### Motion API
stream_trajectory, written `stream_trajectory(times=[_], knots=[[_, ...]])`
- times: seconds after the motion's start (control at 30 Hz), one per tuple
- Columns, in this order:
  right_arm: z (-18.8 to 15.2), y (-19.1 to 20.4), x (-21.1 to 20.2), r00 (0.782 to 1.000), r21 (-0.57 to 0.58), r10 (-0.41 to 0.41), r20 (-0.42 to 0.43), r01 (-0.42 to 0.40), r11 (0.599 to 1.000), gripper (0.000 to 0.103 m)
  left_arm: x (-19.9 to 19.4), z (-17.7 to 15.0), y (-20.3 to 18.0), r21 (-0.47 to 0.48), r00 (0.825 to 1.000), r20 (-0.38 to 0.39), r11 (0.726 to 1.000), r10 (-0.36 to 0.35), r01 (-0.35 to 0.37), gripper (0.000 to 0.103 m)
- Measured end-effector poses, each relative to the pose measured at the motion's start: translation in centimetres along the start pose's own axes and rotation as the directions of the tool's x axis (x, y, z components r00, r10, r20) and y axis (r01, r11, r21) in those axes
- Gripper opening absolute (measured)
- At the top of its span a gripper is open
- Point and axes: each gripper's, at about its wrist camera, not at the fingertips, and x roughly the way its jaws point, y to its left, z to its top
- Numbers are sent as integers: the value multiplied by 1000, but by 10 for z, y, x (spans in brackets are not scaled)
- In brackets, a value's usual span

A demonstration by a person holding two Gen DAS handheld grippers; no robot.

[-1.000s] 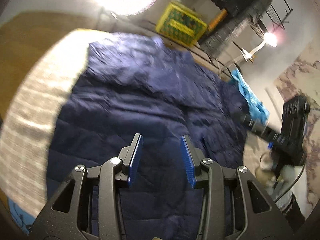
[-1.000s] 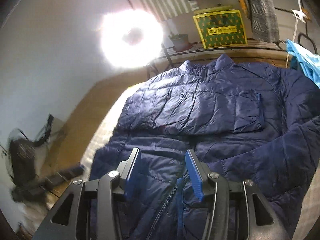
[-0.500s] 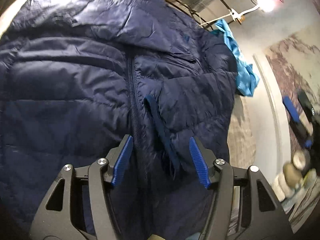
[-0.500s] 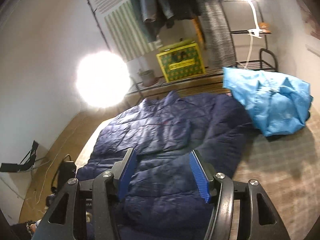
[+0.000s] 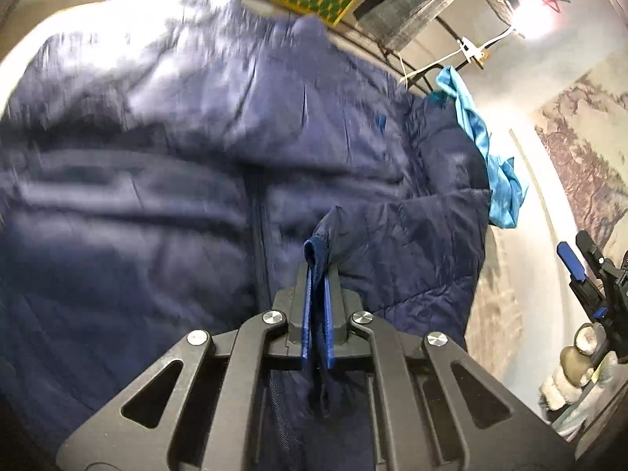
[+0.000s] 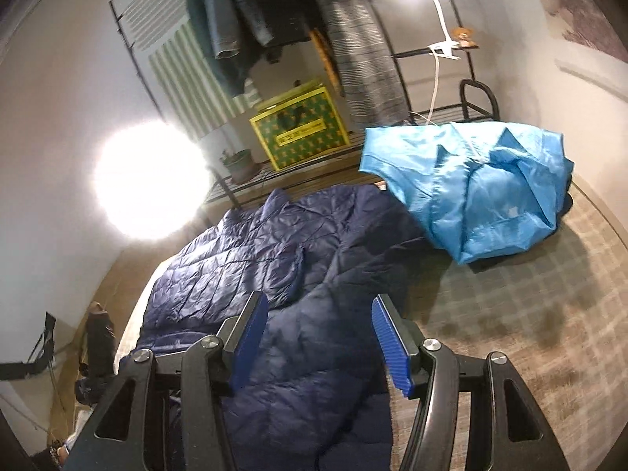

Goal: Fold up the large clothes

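Observation:
A large navy quilted puffer jacket [image 5: 165, 180] lies spread on a checked mat, collar at the far end. It also shows in the right wrist view [image 6: 274, 274]. My left gripper [image 5: 317, 274] is shut on the blue cuff [image 5: 316, 249] of the jacket's right sleeve, lifted a little above the body. My right gripper [image 6: 320, 337] is open and empty, hovering over the jacket's right side near the mat [image 6: 510, 314]. The right gripper also shows at the right edge of the left wrist view [image 5: 581, 271].
A crumpled light blue garment [image 6: 482, 192] lies on the mat beyond the jacket's right side, also in the left wrist view [image 5: 494, 165]. A metal clothes rack [image 6: 353, 39] with hanging clothes and a yellow-green box [image 6: 300, 125] stands at the far end. A bright lamp [image 6: 149, 180] glares left.
My left gripper has closed on the sleeve cuff that lay between its open fingers and lifted it. My right gripper has swung right toward the jacket's edge, staying open.

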Motion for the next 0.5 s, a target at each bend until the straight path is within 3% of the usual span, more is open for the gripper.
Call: stream_trajectory(times=[0.2, 0.37, 0.5], knots=[[-5, -11, 23, 997, -12, -56, -61, 55, 998, 56, -33, 57, 7, 71, 989, 131, 994, 67, -77, 3], [-17, -15, 56, 984, -39, -104, -145, 100, 994, 53, -53, 102, 28, 108, 962, 228, 978, 151, -179, 3], [-23, -14, 83, 969, -83, -148, -199, 134, 988, 51, -48, 127, 54, 97, 939, 258, 961, 226, -258, 3]])
